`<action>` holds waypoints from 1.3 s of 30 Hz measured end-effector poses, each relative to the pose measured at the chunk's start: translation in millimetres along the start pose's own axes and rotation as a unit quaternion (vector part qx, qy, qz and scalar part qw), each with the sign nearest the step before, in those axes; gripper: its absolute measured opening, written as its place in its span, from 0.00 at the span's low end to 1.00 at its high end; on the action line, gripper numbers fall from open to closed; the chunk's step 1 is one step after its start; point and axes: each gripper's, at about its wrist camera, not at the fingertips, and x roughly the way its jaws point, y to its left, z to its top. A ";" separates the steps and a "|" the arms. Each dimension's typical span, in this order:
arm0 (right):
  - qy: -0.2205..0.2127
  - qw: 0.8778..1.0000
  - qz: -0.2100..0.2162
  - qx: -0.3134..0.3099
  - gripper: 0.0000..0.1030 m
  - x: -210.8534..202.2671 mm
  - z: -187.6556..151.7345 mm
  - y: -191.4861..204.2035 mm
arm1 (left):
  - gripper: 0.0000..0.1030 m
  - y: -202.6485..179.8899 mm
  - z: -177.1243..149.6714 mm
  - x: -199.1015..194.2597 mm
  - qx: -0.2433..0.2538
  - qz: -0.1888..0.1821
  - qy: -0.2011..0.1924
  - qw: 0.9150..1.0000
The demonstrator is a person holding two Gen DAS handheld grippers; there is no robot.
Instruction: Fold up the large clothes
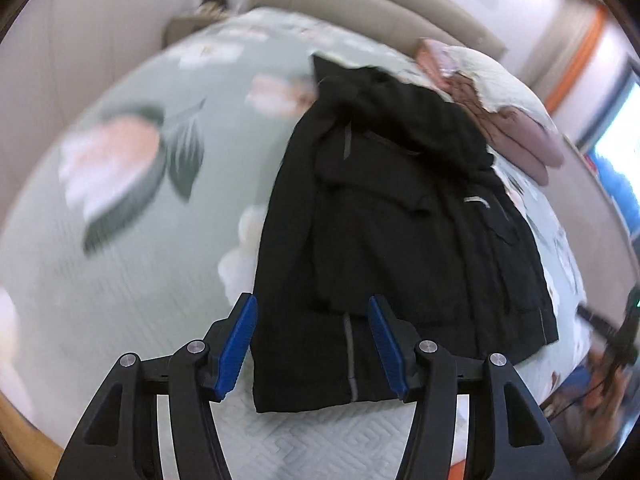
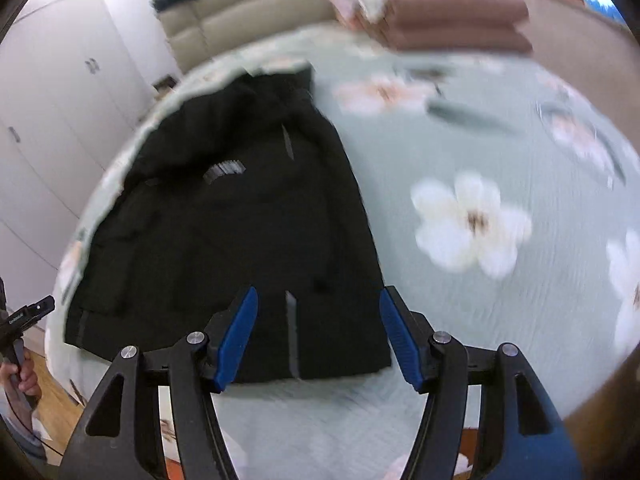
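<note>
I see the black coat (image 1: pixel 400 232) lying flat on the floral bed (image 1: pixel 120 272), its hem nearest me and its collar end blurred. My left gripper (image 1: pixel 312 344) and right gripper (image 2: pixel 318 336) hover over the hem, fingers spread wide, holding nothing. Beyond the coat, folded brown cloth (image 2: pixel 452 20) smears with motion.

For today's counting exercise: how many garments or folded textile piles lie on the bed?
2. The black jacket lies spread on the floral bedspread, in front of both open grippers. A pile of folded pinkish-brown textiles sits at the far end. Others may lie out of view.
</note>
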 end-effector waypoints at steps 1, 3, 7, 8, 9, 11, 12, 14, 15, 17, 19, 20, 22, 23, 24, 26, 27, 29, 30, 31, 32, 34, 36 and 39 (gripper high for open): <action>0.013 1.000 -0.001 0.009 0.65 10.5 -4.1 -7.3 | 0.57 7.1 -3.2 6.2 -0.015 -0.008 0.007 1.000; 0.028 0.999 -0.003 0.019 0.65 20.8 -11.1 -18.8 | 0.57 19.4 -7.1 16.0 -0.041 -0.014 0.014 0.999; 0.041 0.999 -0.005 0.035 0.65 40.0 -16.9 -26.6 | 0.57 34.7 -14.9 30.1 -0.068 -0.020 0.036 0.997; 0.044 0.998 -0.006 0.037 0.65 44.8 -17.3 -28.4 | 0.57 38.2 -17.7 36.0 -0.077 -0.028 0.048 0.995; 0.047 0.998 -0.008 0.038 0.65 49.6 -17.8 -29.6 | 0.57 38.3 -17.9 41.6 -0.082 -0.036 0.056 0.994; 0.058 0.997 -0.009 0.043 0.65 58.6 -18.3 -32.8 | 0.57 36.7 -21.2 46.4 -0.083 -0.040 0.055 0.994; 0.064 0.997 -0.004 0.049 0.65 62.9 -18.7 -34.3 | 0.57 33.0 -21.5 46.4 -0.076 -0.044 0.048 0.995; 0.064 0.997 0.001 0.048 0.67 62.4 -18.5 -33.2 | 0.57 25.0 -21.4 48.7 -0.067 -0.066 0.049 0.994; 0.065 0.997 0.005 0.044 0.66 64.2 -19.0 -32.7 | 0.57 21.8 -22.8 47.8 -0.065 -0.072 0.049 0.994; 0.068 0.997 0.021 0.028 0.47 60.5 -19.4 -24.6 | 0.51 12.4 -21.6 46.1 -0.053 -0.085 0.046 0.994; 0.055 0.998 0.028 -0.003 0.38 49.4 -19.5 -12.6 | 0.51 3.8 -19.2 34.1 -0.044 -0.120 0.030 0.991; 0.047 0.998 0.032 -0.014 0.38 42.9 -18.8 -7.7 | 0.51 1.0 -17.8 27.6 -0.045 -0.145 0.023 0.988; 0.044 0.998 0.042 -0.018 0.38 35.9 -18.1 -4.1 | 0.51 -0.6 -13.9 21.7 -0.049 -0.178 0.017 0.983; 0.049 0.998 0.045 -0.014 0.38 36.6 -17.5 -5.7 | 0.51 -0.6 -13.1 22.8 -0.050 -0.184 0.019 0.981; 0.054 0.997 0.048 -0.009 0.39 38.8 -16.7 -7.1 | 0.51 0.1 -13.8 26.3 -0.051 -0.183 0.024 0.981; 0.063 0.996 0.055 0.007 0.40 45.7 -18.9 -14.4 | 0.51 2.9 -16.7 37.7 -0.060 -0.179 0.041 0.981; 0.069 0.996 0.058 0.017 0.40 49.8 -21.3 -18.9 | 0.51 5.9 -19.9 45.2 -0.069 -0.179 0.050 0.980; 0.082 0.993 0.072 0.043 0.41 58.9 -26.3 -27.5 | 0.52 13.5 -28.1 57.0 -0.093 -0.184 0.058 0.977; 0.083 0.992 0.078 0.052 0.44 60.7 -28.4 -31.0 | 0.53 17.7 -30.5 58.8 -0.103 -0.188 0.059 0.975; 0.085 0.991 0.085 0.065 0.47 63.2 -29.8 -36.3 | 0.55 22.3 -33.4 61.7 -0.117 -0.193 0.059 0.972; 0.088 0.989 0.094 0.079 0.46 65.7 -29.9 -41.9 | 0.55 26.6 -35.1 63.8 -0.131 -0.202 0.060 0.969; 0.085 0.984 0.116 0.105 0.49 66.6 -30.5 -49.3 | 0.56 31.9 -36.8 64.7 -0.149 -0.214 0.058 0.964; 0.086 0.983 0.119 0.108 0.50 65.1 -28.7 -48.4 | 0.55 29.8 -35.0 61.5 -0.149 -0.216 0.057 0.963; 0.073 0.983 0.143 0.092 0.50 51.6 -26.5 -39.4 | 0.55 20.1 -28.5 42.9 -0.136 -0.266 0.032 0.954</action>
